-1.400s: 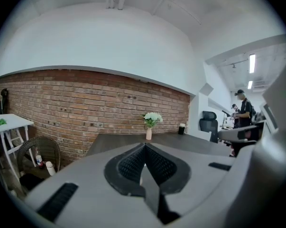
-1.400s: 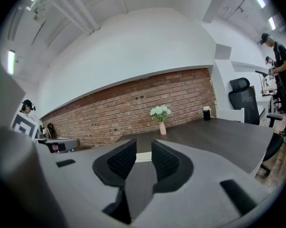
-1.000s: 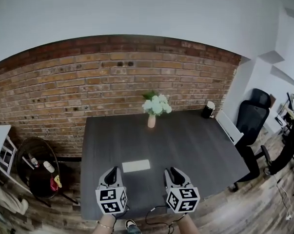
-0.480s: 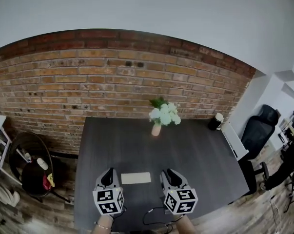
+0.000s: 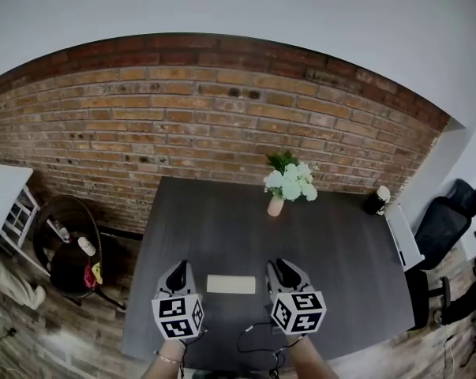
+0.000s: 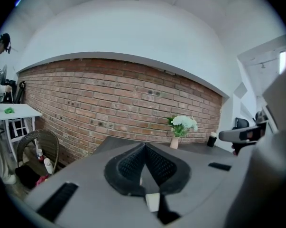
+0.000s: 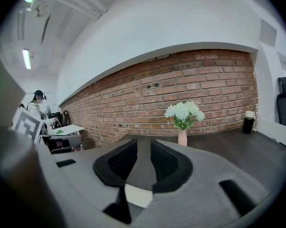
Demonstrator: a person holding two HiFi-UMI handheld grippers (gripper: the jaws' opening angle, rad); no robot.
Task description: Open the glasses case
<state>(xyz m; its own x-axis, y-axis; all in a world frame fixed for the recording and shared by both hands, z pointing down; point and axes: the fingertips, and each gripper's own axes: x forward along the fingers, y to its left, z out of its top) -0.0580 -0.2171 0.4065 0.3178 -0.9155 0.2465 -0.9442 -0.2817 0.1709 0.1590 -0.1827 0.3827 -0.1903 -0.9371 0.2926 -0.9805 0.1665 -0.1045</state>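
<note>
One dark table [image 5: 222, 227] seemingly abuts the brick wall [image 5: 182, 109].

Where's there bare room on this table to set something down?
Bare: the middle of the table, between the glasses case and the vase, and its far left corner. Crowded: the near edge, where the left gripper and right gripper flank the case, and the far right corner by the black cup.

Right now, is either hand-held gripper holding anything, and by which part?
Nothing is held. The left hand-held gripper and the right hand-held gripper sit either side of the white glasses case on the table, both clear of it.
</note>
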